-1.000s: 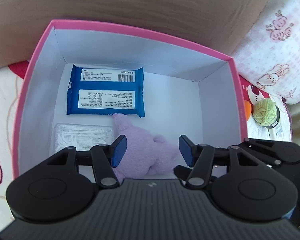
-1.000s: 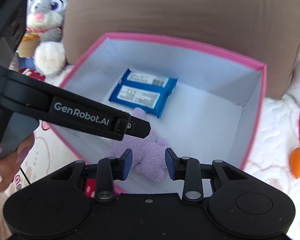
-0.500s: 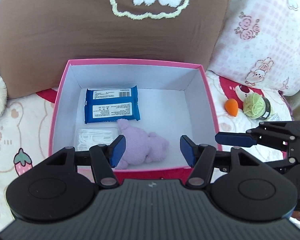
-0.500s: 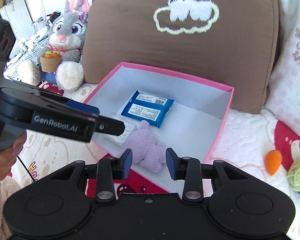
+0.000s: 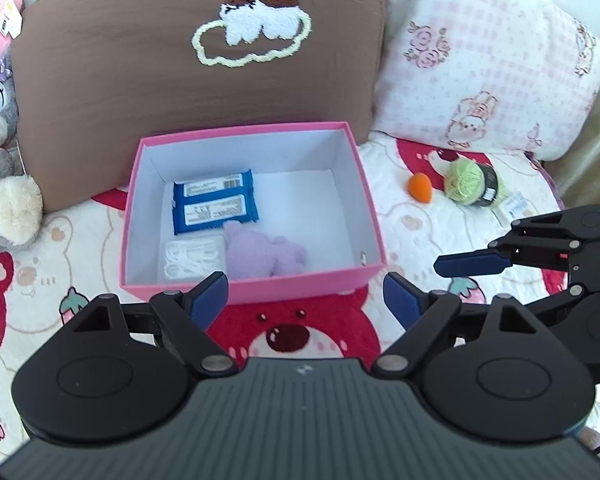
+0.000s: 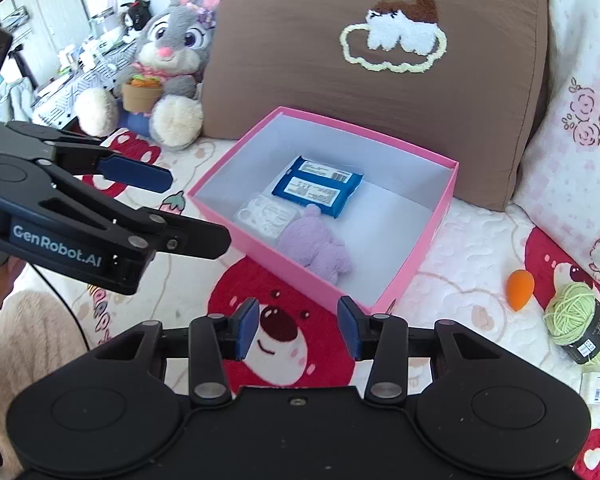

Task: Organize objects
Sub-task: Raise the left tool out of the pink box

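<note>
Both jaws had just been opening with nothing between them, the left gripper [image 5: 306, 294] wide and the right gripper [image 6: 298, 328] narrower, as I pulled back from the pink box [image 5: 256, 286], so the purple plush [image 5: 262, 254] stayed inside, and I judged the orange sponge [image 6: 520, 284] and green yarn [image 6: 574, 312] remained.

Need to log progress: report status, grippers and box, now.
Left gripper and right gripper open, jaws just opening, nothing between them. Pink box holds purple plush, wipes, clear packet. Orange sponge, yarn still outside. Nothing obstructing.
</note>
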Demonstrator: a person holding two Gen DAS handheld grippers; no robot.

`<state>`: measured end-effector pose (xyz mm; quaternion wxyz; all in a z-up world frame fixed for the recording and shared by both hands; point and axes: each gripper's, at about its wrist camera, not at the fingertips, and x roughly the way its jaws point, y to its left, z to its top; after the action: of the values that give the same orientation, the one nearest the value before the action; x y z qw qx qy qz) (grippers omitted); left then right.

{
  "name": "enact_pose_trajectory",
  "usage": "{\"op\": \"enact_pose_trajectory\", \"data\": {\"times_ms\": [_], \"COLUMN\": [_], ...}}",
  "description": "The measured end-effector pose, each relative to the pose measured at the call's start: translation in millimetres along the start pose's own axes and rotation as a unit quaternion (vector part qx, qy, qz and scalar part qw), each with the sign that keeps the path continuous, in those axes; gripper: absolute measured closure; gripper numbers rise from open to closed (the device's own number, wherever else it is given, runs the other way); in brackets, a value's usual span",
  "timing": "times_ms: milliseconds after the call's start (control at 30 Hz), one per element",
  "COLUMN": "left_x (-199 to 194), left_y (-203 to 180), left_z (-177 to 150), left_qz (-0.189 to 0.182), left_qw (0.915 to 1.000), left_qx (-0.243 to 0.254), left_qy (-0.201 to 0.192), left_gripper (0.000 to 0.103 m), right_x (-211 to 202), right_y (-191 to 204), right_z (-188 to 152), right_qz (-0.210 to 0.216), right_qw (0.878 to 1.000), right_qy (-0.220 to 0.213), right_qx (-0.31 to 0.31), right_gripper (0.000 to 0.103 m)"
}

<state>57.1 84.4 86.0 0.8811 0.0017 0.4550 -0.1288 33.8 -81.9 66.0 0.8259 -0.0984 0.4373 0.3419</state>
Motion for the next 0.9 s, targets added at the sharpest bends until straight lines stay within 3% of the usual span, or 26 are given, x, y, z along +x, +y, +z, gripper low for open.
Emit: {"op": "enact_pose_trajectory", "data": {"times_ms": [133, 267, 367, 500, 733, 900], "left_x": [-9.5, -7.6, -6.0, -2.4, 4.1, 9.6], "left_y": [-7.6, -13.8, -16.6, -32.9, -66.1, -93.2], "left_z": [-9.3, -21.8, -29.7, -40.6, -51.1, -49.9], "left_qz": [-0.004, -0.004, -0.003, -0.003, -0.051, -0.077], "left_qw": [1.0, 0.9994, 0.9988, 0.9984, 0.9948, 0.9921], "left_qx": [-0.001, -0.009, -0.022, -0.001, 0.005, 0.016], "left_qy": [0.008, 0.034, 0.044, 0.057, 0.088, 0.097], "left_gripper": [0.016, 0.011, 0.011, 0.011, 0.011, 0.011], "right_x": [-19.0, -33.1, -38.2, -43.6, -62.4, -69.5], "right_y": [4.2, -2.6, -8.8, -21.5, -42.6, -66.9], "right_z": [-7.2, -15.8, -25.7, -42.1, -76.3, -99.6], "right_qz": [0.003, 0.011, -0.008, -0.009, -0.029, -0.044], "right_qw": [1.0, 1.0, 1.0, 0.999, 0.997, 0.994], "right_qy": [0.0, 0.006, 0.003, -0.002, -0.031, -0.024], "right_qx": [-0.002, 0.019, 0.027, 0.051, 0.071, 0.1], "right_gripper": [0.049, 0.037, 0.034, 0.03, 0.024, 0.023]}}
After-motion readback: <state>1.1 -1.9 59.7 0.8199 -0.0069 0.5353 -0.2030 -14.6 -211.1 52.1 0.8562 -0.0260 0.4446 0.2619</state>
